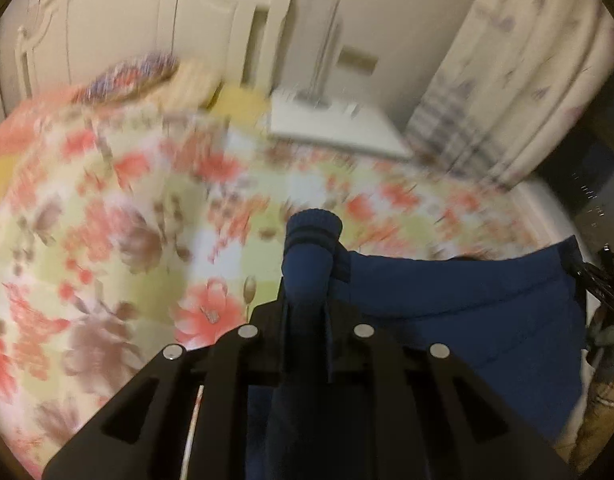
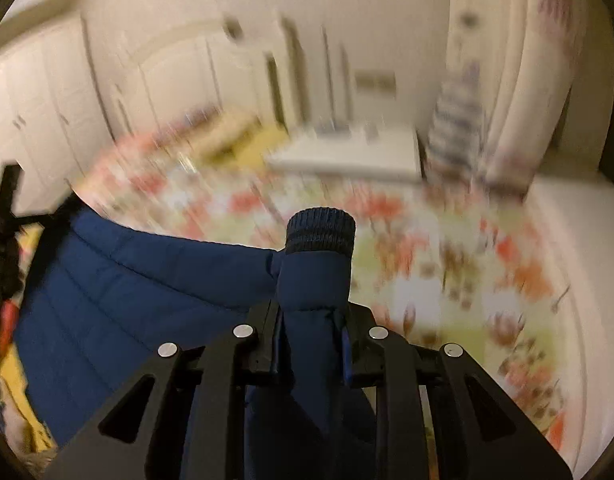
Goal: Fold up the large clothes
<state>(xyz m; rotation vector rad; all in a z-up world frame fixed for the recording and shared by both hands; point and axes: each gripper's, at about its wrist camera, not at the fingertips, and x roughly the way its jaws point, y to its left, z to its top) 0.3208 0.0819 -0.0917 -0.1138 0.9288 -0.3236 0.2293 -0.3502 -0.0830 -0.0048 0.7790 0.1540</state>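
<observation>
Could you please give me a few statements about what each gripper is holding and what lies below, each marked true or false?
1. The left gripper is shut on a sleeve of the blue jacket. True.
2. The right gripper hangs open and empty. False: it is shut on the other sleeve, ribbed cuff sticking out past the fingertips.
3. The bedspread is plain white. False: it has a red and brown flower print.
4. A white bedside table stands beyond the bed. True.
</observation>
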